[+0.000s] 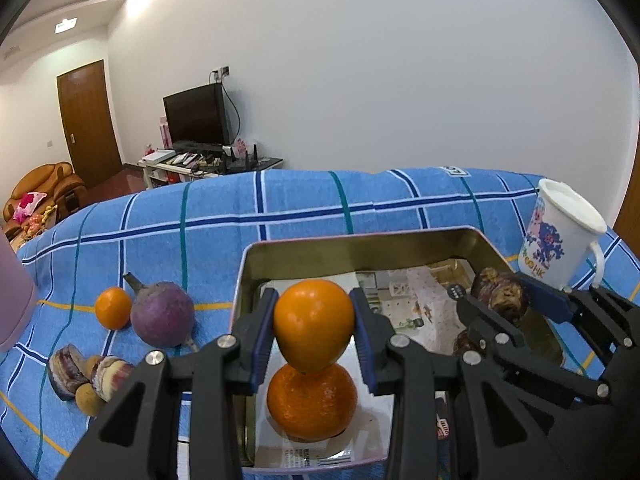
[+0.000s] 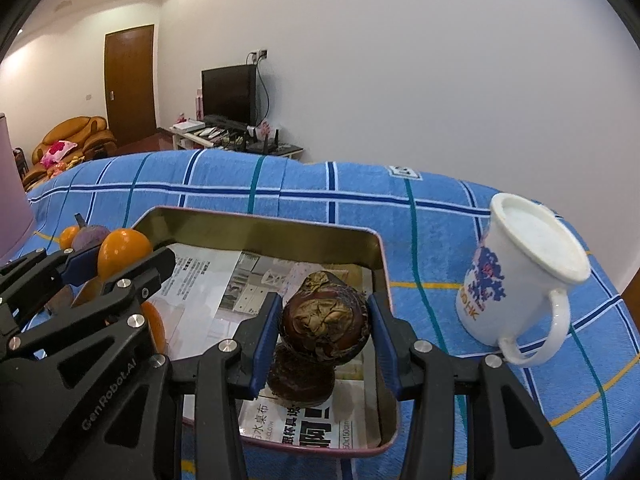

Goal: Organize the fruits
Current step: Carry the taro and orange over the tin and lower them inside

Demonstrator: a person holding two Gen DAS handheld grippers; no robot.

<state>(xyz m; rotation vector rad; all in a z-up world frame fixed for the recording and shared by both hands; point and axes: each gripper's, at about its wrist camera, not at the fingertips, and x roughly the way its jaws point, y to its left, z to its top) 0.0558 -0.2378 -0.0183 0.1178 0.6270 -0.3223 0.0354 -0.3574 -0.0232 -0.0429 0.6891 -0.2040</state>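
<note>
My left gripper (image 1: 313, 326) is shut on a smooth orange (image 1: 313, 322) and holds it over the gold metal tin (image 1: 360, 242), just above a larger orange (image 1: 312, 402) that lies in the tin. My right gripper (image 2: 325, 326) is shut on a dark brown wrinkled fruit (image 2: 325, 320), above a second brown fruit (image 2: 301, 378) in the tin (image 2: 260, 222). The right gripper also shows in the left wrist view (image 1: 498, 300). On the cloth left of the tin lie a small orange (image 1: 113, 307), a purple fruit (image 1: 162, 319) and cut purple pieces (image 1: 86, 372).
The tin is lined with printed paper (image 2: 224, 280). A white printed mug (image 2: 520, 276) stands on the blue checked cloth (image 2: 320, 196) right of the tin. A pink object (image 1: 12, 300) is at the far left. A TV and sofa are behind.
</note>
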